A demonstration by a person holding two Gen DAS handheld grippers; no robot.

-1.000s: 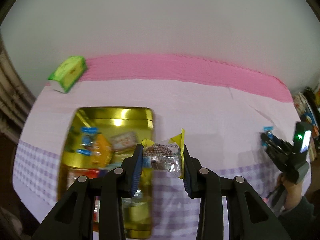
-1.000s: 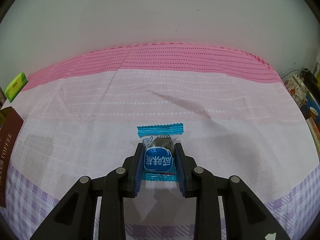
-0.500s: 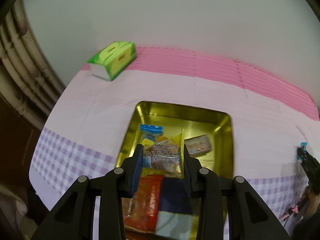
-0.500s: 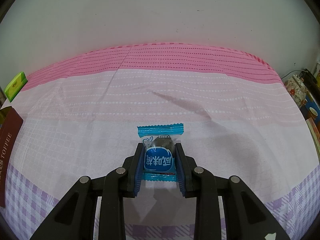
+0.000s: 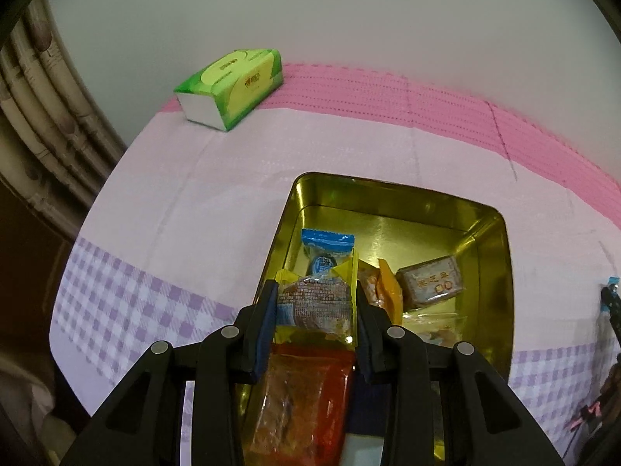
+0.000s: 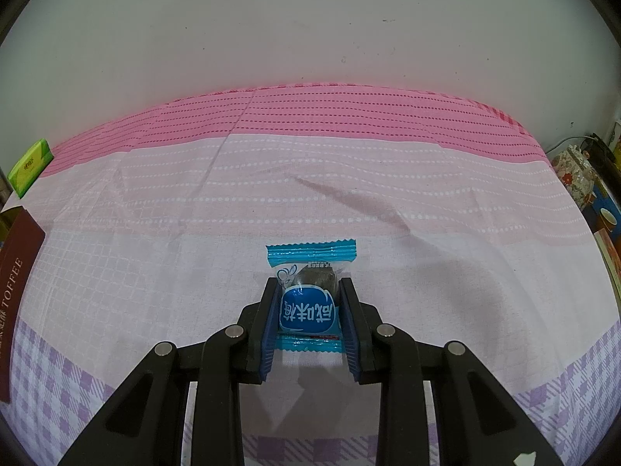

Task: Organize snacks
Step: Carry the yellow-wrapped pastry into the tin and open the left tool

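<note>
My left gripper [image 5: 315, 303] is shut on a yellow-edged snack packet [image 5: 315, 302] with a brown biscuit inside and holds it over the gold tin [image 5: 500, 272]. The tin holds several snacks: a blue-wrapped candy [image 5: 326, 248], an orange packet [image 5: 382, 287], a brown wrapped cake [image 5: 431, 281] and a red packet [image 5: 306, 400]. My right gripper [image 6: 309, 305] is shut on a blue-wrapped candy [image 6: 309, 299] that lies on the pink tablecloth [image 6: 310, 194].
A green tissue box [image 5: 233, 87] sits at the table's back left, also seen in the right wrist view [image 6: 29, 167]. A brown toffee lid [image 6: 17, 283] lies at the left edge. Clutter [image 6: 574, 173] stands past the table's right end. A wall backs the table.
My left gripper has carried the snack packet leftward from beside the tin to over it. The right gripper has not moved.
</note>
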